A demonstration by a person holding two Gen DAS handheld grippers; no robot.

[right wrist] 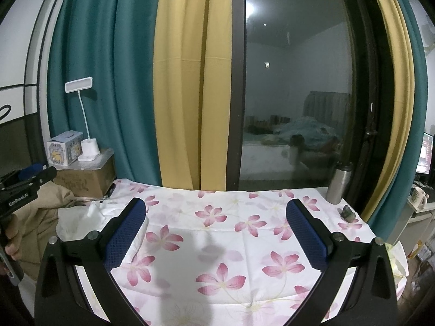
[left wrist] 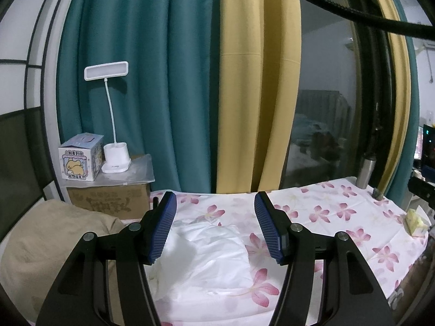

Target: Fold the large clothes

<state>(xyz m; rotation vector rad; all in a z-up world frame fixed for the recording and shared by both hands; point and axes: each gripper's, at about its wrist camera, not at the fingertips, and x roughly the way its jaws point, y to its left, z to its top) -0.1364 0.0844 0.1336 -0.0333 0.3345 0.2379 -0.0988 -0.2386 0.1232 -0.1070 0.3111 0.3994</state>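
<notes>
Left wrist | one white garment (left wrist: 206,258) | left claw (left wrist: 214,228) open | right claw (right wrist: 214,233) open

The beige garment (left wrist: 54,233) runs off the left edge, partly hidden behind the left tongs (left wrist: 214,228)

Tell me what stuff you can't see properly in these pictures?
- Folded white garment: left wrist view, sides hidden behind the open left gripper; its type is unclear.
- Crumpled tan cloth: cut off by the picture's edge.
- Brown cardboard box: print too blurred to read.
- Silver metal bottle: right wrist view, label too small.
</notes>
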